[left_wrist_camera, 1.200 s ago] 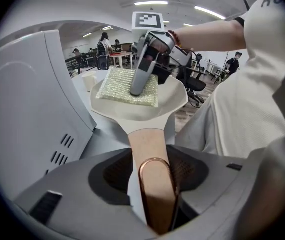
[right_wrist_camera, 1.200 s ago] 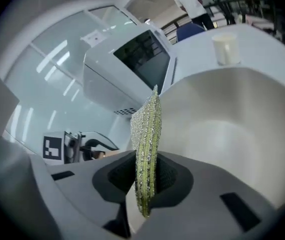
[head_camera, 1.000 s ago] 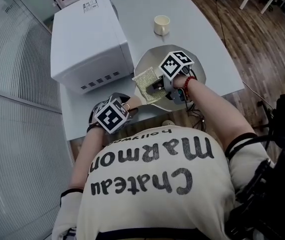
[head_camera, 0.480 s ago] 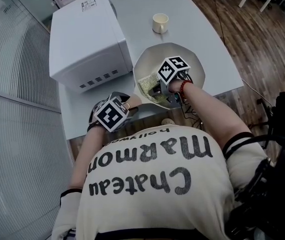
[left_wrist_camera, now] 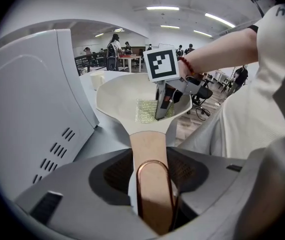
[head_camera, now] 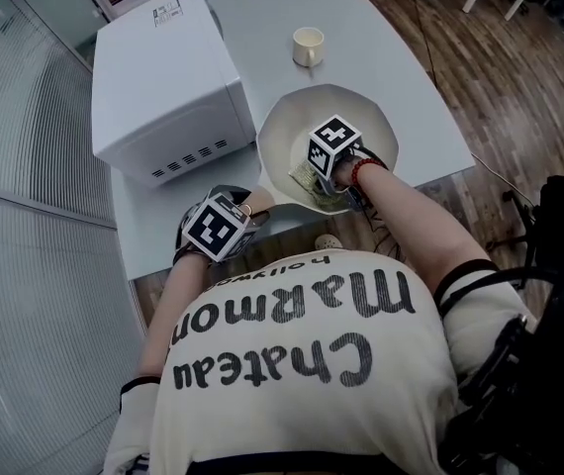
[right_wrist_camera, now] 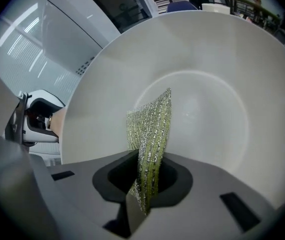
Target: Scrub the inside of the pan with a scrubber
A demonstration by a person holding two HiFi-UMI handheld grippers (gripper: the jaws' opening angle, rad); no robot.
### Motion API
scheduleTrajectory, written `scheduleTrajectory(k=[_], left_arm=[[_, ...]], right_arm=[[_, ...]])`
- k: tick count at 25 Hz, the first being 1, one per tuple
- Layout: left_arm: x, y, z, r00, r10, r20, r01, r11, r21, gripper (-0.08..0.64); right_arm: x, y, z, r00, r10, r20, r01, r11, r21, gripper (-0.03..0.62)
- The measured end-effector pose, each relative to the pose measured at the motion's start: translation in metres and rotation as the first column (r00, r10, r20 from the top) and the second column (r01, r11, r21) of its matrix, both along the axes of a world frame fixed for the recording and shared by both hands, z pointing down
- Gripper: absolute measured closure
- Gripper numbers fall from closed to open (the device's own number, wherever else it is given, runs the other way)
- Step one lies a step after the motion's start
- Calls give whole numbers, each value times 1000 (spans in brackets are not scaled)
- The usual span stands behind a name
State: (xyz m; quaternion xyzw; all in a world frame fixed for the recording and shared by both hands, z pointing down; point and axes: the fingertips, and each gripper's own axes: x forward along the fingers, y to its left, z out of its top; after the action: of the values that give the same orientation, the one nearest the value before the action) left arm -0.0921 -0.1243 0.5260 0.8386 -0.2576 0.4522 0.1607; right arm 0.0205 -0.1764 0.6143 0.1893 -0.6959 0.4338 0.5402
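Observation:
A cream pan [head_camera: 292,127] with a wooden handle [head_camera: 259,200] sits on the grey table near its front edge. My left gripper [head_camera: 245,209] is shut on that handle [left_wrist_camera: 150,149], which runs between its jaws and carries a copper hanging loop. Inside the pan, my right gripper [head_camera: 317,179] is shut on a yellow-green mesh scrubber [right_wrist_camera: 150,124]. The scrubber's free end lies against the pan's inner wall [right_wrist_camera: 217,84], on the side near the handle. In the left gripper view the scrubber [left_wrist_camera: 145,111] rests flat on the pan's bottom under the right gripper [left_wrist_camera: 161,111].
A white microwave [head_camera: 158,77] stands just left of the pan, close to its rim. A small cream cup [head_camera: 308,46] sits behind the pan. The table's front edge [head_camera: 292,228] runs right beside both grippers, and wooden floor [head_camera: 519,87] lies to the right.
My right gripper has dragged the scrubber across the pan's inside toward the near rim, and less of the scrubber shows now. The left gripper has kept its hold on the handle.

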Motion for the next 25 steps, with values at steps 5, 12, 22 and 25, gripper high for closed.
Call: scheduleTrajectory(k=[5,12,22,25], left_arm=[[0,-1,0,1000,1,2,-1,1000,8,365],[-1,-1,0,1000,-9,8,9,1000,11,365],[3,0,-1,1000,-25,-5,25,1000,11,364],[3,0,-2,1000,-29,-2,29,999,15,364]], right_arm=[[11,-2,0,1000,-19,-14,19,1000,-8,543],[63,-12,0,925,-238,-298,264,963,52,543],[96,-38,-6,774,-362,-519,486,866,120,543],[111,-62,-6,666,-390,-636,617,767,175,543]])
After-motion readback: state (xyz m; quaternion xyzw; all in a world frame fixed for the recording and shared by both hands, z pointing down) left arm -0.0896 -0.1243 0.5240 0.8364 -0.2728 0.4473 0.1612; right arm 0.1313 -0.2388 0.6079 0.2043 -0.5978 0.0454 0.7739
